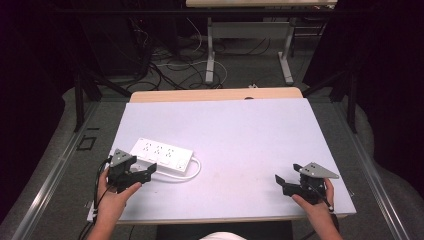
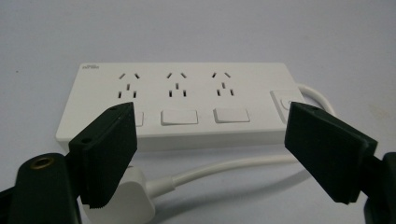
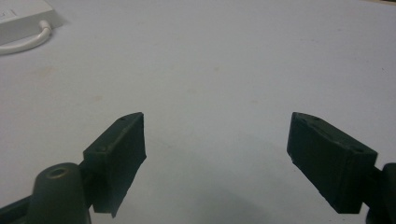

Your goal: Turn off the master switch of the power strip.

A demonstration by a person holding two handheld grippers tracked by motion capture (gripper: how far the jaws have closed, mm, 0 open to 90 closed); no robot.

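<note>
High view: the rectangular table with a pale lavender-white matte top (image 1: 240,135) spans the middle of the scene, a strip of light wood edge along its far side; a white plastic power strip with three socket groups and a row of rocker switches (image 1: 161,155) lies flat on the near-left part of the top, its long axis running left to right; its white round cable (image 1: 192,172) leaves the right end and loops back along the near side to a white moulded plug (image 2: 133,200), which lies on the table just near of the strip.

The left gripper (image 1: 142,172), black with a grey three-cornered plate, is held in the left hand (image 1: 114,192) at the near-left edge; its jaws stand wide apart, nothing gripped; in the left gripper view the plug lies at the left pad (image 2: 109,154), contact undetermined.

The right gripper (image 1: 281,184) is held in the right hand (image 1: 316,202) at the near-right edge, well apart from the strip; jaws wide apart over bare table, holding nothing.
</note>
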